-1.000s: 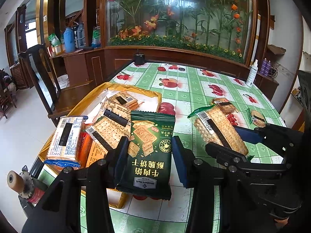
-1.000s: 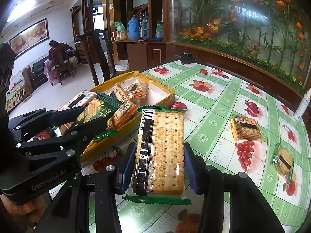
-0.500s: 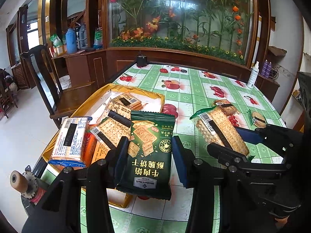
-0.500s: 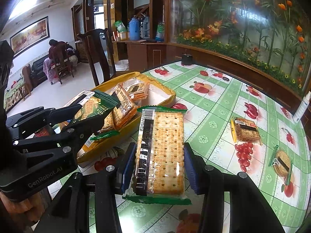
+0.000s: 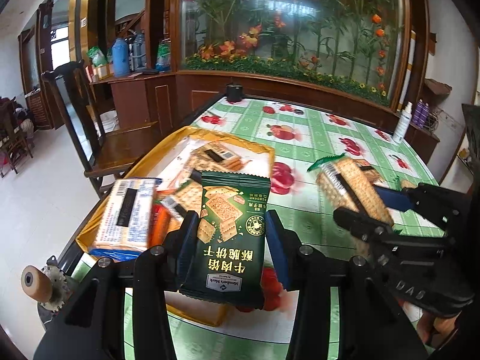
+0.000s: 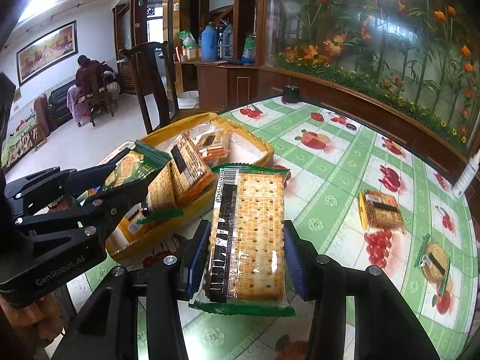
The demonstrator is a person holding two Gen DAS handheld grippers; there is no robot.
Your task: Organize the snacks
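My left gripper (image 5: 229,234) is shut on a dark green biscuit packet (image 5: 231,234) and holds it above the near end of a yellow tray (image 5: 138,165). The tray holds several cracker packs, among them a white and blue pack (image 5: 126,213). My right gripper (image 6: 244,246) is shut on a clear cracker pack with green ends (image 6: 247,234), held above the table to the right of the tray (image 6: 264,150). Each gripper shows in the other's view, the right one (image 5: 387,207) and the left one (image 6: 120,180).
The table has a green checked cloth with fruit prints (image 6: 330,162). Two small cracker packs (image 6: 381,210) (image 6: 433,262) lie on its right side. A wooden chair (image 5: 81,126) stands left of the table. A black cup (image 5: 234,93) and a white bottle (image 5: 402,123) stand at the far edge.
Both grippers rose slightly and moved left with their packs. The cracker pack in the right gripper now sits closer to the tray.
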